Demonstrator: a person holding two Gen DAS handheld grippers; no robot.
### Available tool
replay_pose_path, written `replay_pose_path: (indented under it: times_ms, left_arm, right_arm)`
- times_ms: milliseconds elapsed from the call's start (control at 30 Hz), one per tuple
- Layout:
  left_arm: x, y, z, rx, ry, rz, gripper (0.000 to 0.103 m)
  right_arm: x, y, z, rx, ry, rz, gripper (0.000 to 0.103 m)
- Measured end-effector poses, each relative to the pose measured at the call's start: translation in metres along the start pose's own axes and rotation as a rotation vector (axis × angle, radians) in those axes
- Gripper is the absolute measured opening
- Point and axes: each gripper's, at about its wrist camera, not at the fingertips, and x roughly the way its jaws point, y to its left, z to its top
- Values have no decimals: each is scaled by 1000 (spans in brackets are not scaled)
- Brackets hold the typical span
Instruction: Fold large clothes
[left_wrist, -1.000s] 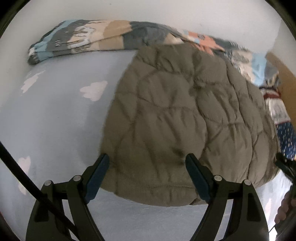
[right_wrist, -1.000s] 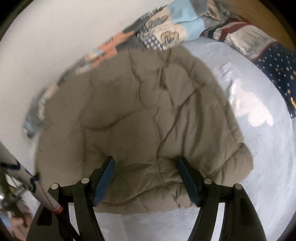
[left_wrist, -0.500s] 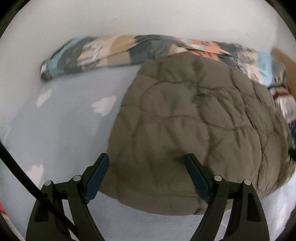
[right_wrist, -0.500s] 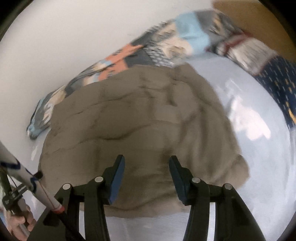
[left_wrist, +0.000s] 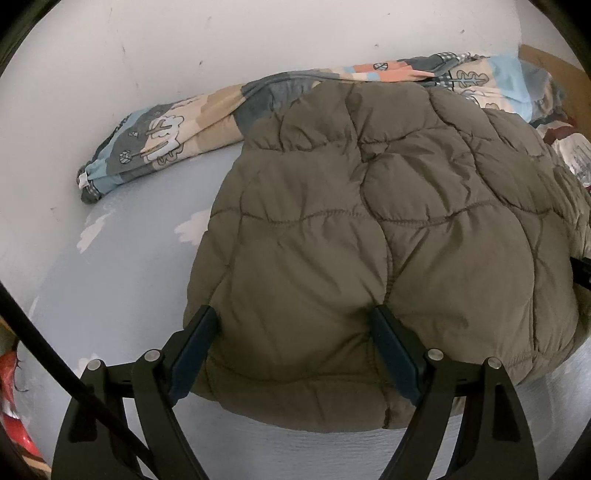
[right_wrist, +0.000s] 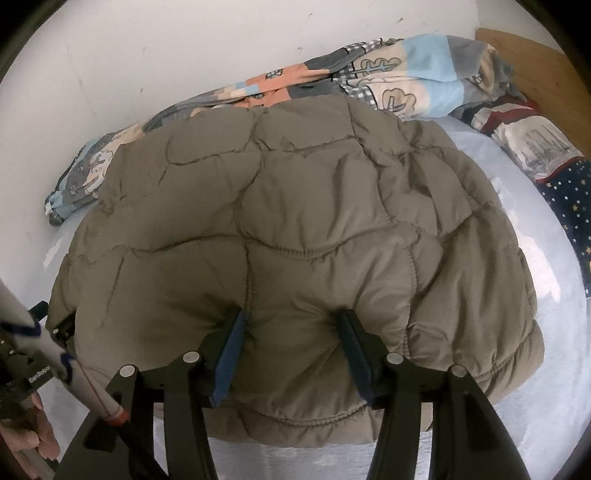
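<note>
An olive-brown quilted puffer jacket (left_wrist: 388, 229) lies in a folded bundle on a pale blue bed sheet (left_wrist: 110, 288). It also fills the right wrist view (right_wrist: 295, 229). My left gripper (left_wrist: 295, 328) is open, its fingers pressed down into the jacket's near left part. My right gripper (right_wrist: 291, 328) is partly closed, its fingers dug into the jacket's near edge and pinching a puff of fabric between them. The jacket's sleeves are hidden under the bundle.
A rolled patchwork blanket (left_wrist: 177, 133) lies along the white wall (left_wrist: 184, 44) behind the jacket, and shows in the right wrist view (right_wrist: 388, 85). A starry pillow (right_wrist: 569, 199) and wooden headboard (right_wrist: 535, 62) are at right. A hand holding the left gripper (right_wrist: 33, 417) is at lower left.
Both grippers have moved forward and down onto the jacket's near edge. The right gripper's fingers have narrowed around the fabric. The jacket lies in the same place.
</note>
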Motion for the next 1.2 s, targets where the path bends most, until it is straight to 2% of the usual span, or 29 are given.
replay_pose_path:
  times_ms: [1200]
  left_arm:
    - [-3, -8, -4, 41, -24, 40, 85]
  right_arm:
    - [2, 4, -1, -17, 16, -17, 64]
